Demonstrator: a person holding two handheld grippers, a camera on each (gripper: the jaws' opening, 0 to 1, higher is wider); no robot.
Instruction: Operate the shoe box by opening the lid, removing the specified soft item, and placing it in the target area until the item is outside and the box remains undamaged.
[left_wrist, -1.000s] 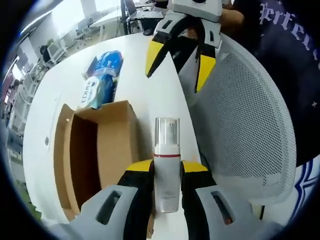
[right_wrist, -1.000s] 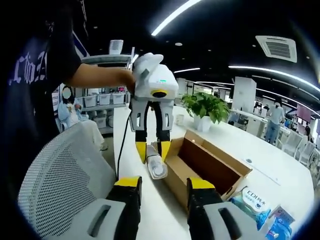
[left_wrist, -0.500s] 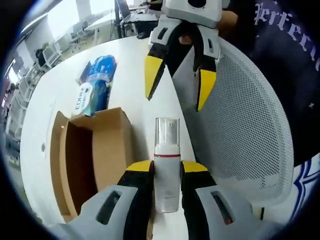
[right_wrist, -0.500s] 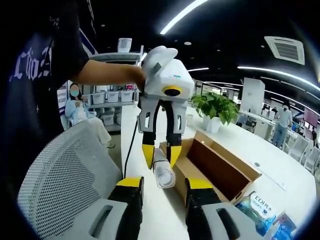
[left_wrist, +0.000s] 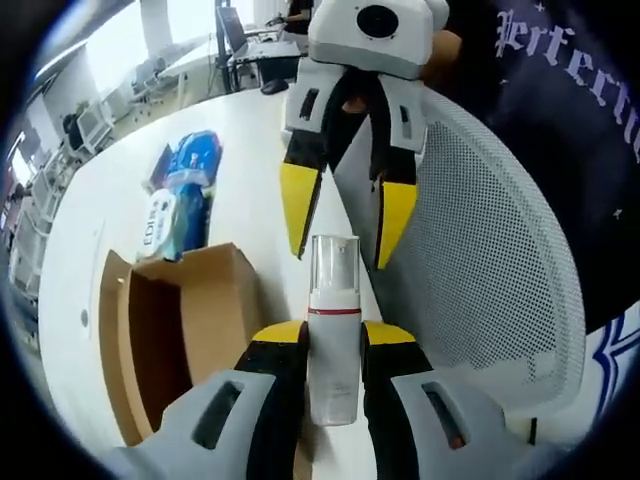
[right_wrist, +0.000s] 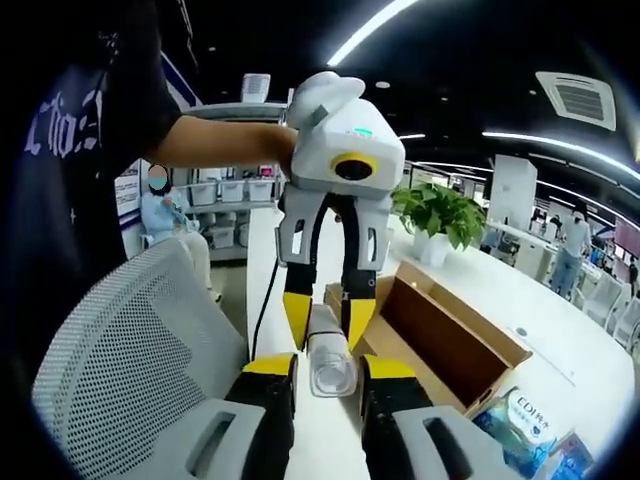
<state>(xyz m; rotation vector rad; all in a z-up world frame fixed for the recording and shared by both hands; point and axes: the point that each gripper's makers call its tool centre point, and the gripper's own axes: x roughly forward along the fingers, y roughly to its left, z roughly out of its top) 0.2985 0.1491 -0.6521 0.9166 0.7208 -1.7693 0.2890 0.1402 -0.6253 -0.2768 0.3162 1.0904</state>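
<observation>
Two claws meet over a long white desk (left_wrist: 250, 150), which is the largest thing in the left gripper view, running up toward a bright office behind. Beside the desk stands a white mesh chair (left_wrist: 490, 270), its backrest just right of the claws there and at the lower left in the right gripper view (right_wrist: 130, 350). A person in a dark printed shirt (left_wrist: 570, 100) stands behind the chair, holding a claw in each hand. On the desk lies an open brown cardboard shoe box (left_wrist: 170, 340), its lid off or folded out of sight; the part of its inside that shows is bare, and it is seen again from the other side (right_wrist: 440, 335). Past the box lie blue and white soft packs (left_wrist: 180, 195), the near one printed "EDI", also seen at the lower right in the right gripper view (right_wrist: 520, 425). A green potted plant (right_wrist: 440, 215) sits farther along the desk. The left claw (left_wrist: 335, 340) pinches a white pump bottle with a clear cap (left_wrist: 334, 335) around its body, held over the desk just beside the box. The right claw (left_wrist: 340, 215) is spread, its yellow tips on either side of the bottle's clear cap; whether they touch it cannot be told.
</observation>
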